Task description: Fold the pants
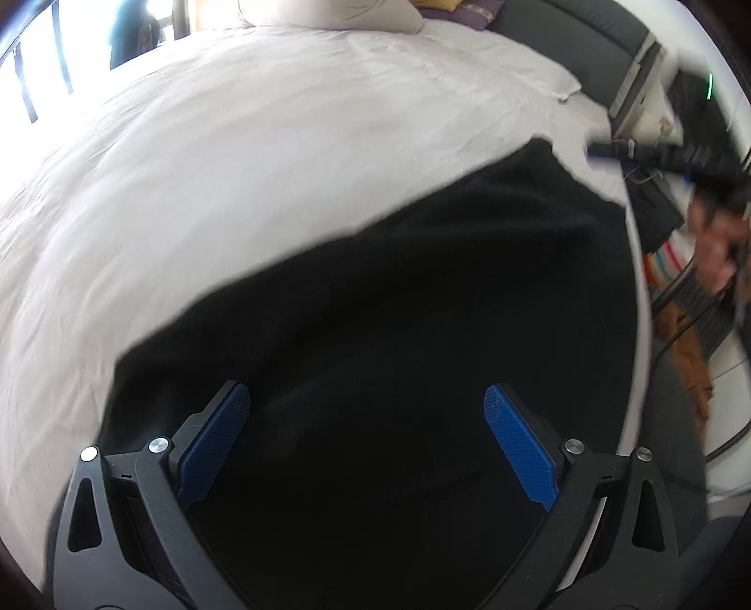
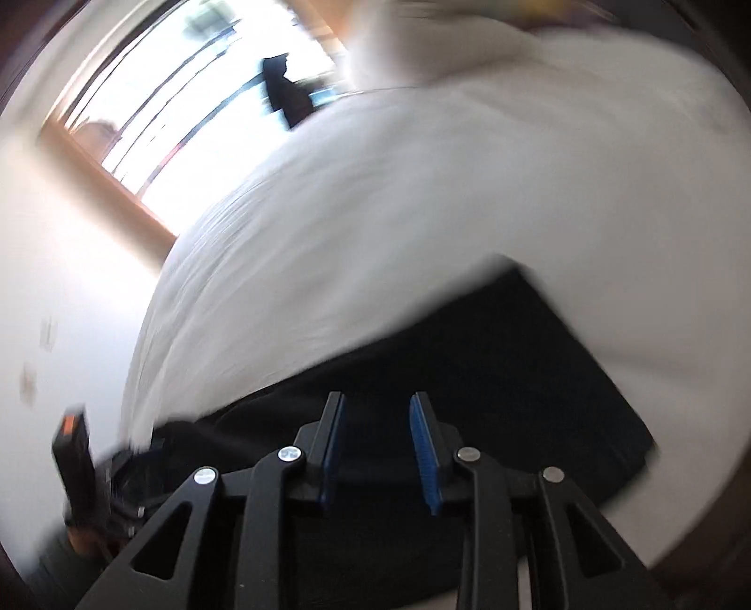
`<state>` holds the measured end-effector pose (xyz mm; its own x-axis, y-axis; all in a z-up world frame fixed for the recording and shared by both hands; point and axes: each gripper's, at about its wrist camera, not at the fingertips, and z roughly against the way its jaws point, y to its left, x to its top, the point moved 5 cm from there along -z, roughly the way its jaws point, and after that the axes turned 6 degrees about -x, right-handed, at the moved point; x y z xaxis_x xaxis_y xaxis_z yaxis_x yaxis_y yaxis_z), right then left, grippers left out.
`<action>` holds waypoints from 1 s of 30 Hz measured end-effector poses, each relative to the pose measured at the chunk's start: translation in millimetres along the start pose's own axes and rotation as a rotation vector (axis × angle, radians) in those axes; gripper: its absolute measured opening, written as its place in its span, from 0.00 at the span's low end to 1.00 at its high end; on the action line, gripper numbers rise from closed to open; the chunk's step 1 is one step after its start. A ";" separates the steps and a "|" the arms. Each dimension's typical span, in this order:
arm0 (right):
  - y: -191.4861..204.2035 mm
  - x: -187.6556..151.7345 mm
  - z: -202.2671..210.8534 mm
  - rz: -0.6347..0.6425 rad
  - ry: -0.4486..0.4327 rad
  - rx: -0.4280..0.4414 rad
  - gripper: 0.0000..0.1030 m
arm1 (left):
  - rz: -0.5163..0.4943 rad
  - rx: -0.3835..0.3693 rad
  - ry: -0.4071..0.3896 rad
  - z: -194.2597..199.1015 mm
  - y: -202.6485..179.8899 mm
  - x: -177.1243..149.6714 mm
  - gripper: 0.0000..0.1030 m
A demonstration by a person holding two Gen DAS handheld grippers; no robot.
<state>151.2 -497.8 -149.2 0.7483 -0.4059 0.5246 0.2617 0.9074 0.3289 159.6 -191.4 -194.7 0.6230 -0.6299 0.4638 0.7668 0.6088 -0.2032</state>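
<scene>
Left-wrist view: my left gripper (image 1: 367, 438) hung over the black pants (image 1: 399, 319), its blue pads (image 1: 516, 450) spread wide with nothing between them but the cloth lying flat below. The pants filled the lower centre of the frame as one dark slab; their long axis ran from the lower left toward the upper right, ending in a narrow corner at the upper right of the frame. Which end was the waistband I could not tell (the fabric showed almost no detail). My right gripper (image 1: 592, 151) appeared blurred at the right edge, its blue tips just beyond that far corner and apart from it, with my right hand (image 1: 718, 239) behind.

Right-wrist view: my right gripper (image 2: 378, 441) held its jaws partly apart, a narrow gap between the pads, nothing gripped. The pants (image 2: 493, 375) lay under and ahead of it, lower centre to lower right, one straight edge slanting toward the lower right.

Surface and room: the pants rested on a bed under a white sheet (image 1: 258, 164), lightly creased. Pillows (image 1: 328, 14) lay at the top centre, a dark headboard (image 1: 577, 37) at the upper right, and a bright window (image 2: 187, 103) with a wooden frame at the upper left of the right-wrist view (heavily blurred).
</scene>
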 end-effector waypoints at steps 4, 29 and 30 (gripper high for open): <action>112.2 5.8 -38.5 0.515 0.095 0.048 0.31 | -0.046 0.053 -0.028 -5.2 -9.3 -12.0 0.98; 177.7 -10.0 -151.1 1.079 0.376 -0.056 0.04 | -0.005 -0.005 -0.139 1.6 -2.0 -33.5 0.98; 176.9 -7.8 -150.8 1.073 0.361 -0.063 0.03 | -0.005 -0.004 -0.139 2.6 -1.0 -32.0 0.98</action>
<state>283.6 -317.7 -213.6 0.7337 0.6314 0.2510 -0.5991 0.7754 -0.1995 138.6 -170.6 -207.1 0.5916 -0.5599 0.5801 0.7710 0.6032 -0.2040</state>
